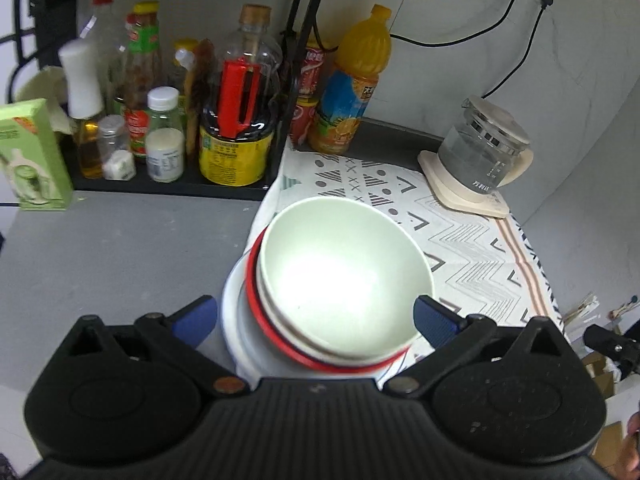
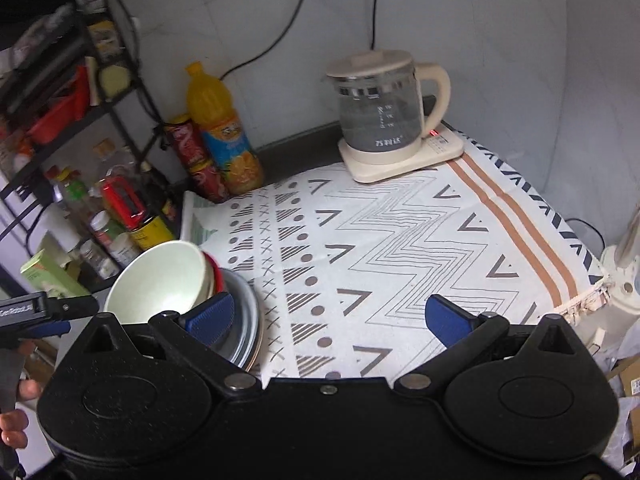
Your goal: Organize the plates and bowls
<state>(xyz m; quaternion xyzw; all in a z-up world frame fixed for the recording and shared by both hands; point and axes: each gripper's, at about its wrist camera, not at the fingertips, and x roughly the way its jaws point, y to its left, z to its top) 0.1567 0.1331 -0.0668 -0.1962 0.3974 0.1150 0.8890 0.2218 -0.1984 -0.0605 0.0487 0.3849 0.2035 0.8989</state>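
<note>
Stacking looks finished on the patterned white cloth [image 2: 400, 232].
Pale green round bowl [image 1: 344, 276] nests on a red-rimmed bowl [image 1: 256, 304] and white plates [image 1: 232, 312], directly ahead between the left gripper [image 1: 316, 320]'s wide-spread fingers; the right gripper [image 2: 328, 316], equally wide, hovers empty alongside.

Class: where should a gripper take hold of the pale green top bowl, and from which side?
Probably grip the pale green bowl by its thin exposed rim, one finger inside and one outside, coming from above. It sits nested in the stack, so its wall below is covered, and the left gripper is already open over it.
</note>
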